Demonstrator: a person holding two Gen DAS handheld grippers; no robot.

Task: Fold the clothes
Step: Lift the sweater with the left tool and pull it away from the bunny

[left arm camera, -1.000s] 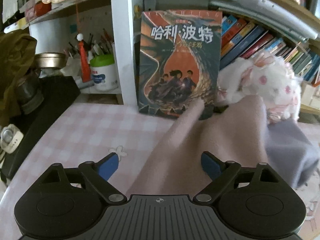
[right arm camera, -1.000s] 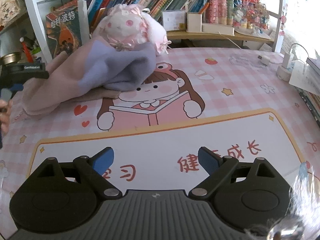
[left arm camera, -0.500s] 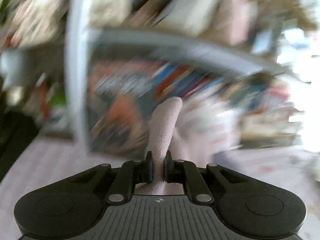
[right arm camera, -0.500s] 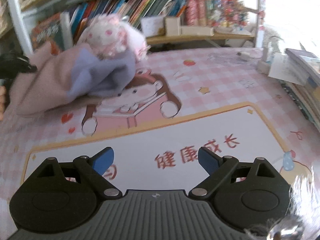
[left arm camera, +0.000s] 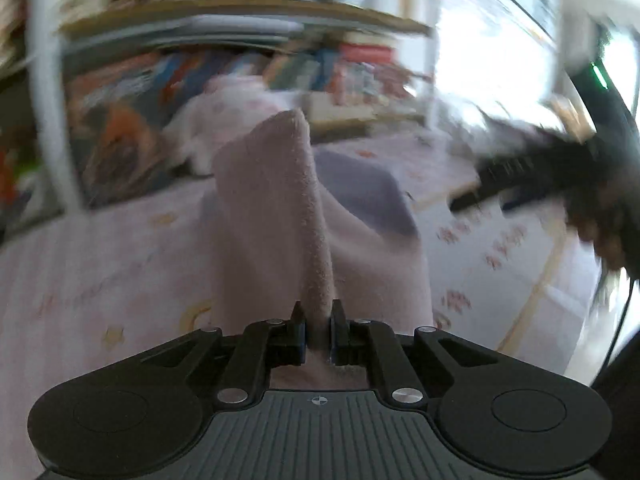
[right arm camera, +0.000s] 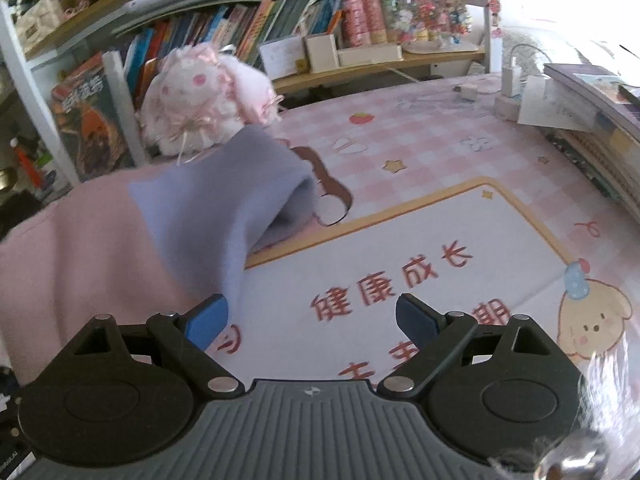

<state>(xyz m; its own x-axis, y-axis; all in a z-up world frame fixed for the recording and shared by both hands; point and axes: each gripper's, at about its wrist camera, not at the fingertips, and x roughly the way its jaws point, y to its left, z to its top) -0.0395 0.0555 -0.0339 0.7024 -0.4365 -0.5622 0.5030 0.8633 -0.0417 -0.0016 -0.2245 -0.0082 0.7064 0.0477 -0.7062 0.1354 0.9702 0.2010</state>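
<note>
Progress: we are judging the fold as barely begun; the garment (right arm camera: pixel 104 232) is lying bunched on the desk mat (right arm camera: pixel 460 240), with no neat crease showing anywhere.
Garment place: pink body and lavender sleeve are draping over the mat's left part, in front of the plush toy (right arm camera: pixel 204 100).
Left gripper (left arm camera: pixel 319 332): we are clamping its jaws together on a raised ridge of the pink fabric, which is standing up straight ahead of the fingers; that view is blurring.
Right gripper (right arm camera: pixel 311 316): we are holding its jaws wide apart over the mat's printed red characters, with nothing between them; the lavender edge is hanging just beside its left finger.
Left to do: we are reckoning that spreading the cloth flat, bringing the sleeves in and doubling the body all remain.
Around the mat: bookshelf (right arm camera: pixel 240 28) with books behind it, a stack of books (right arm camera: pixel 600 120) on its right edge, a charger and cable (right arm camera: pixel 508 80) near the far corner.
In the way: the plush toy is touching the garment's far side and, we are guessing, crowding any spreading toward the shelf.
</note>
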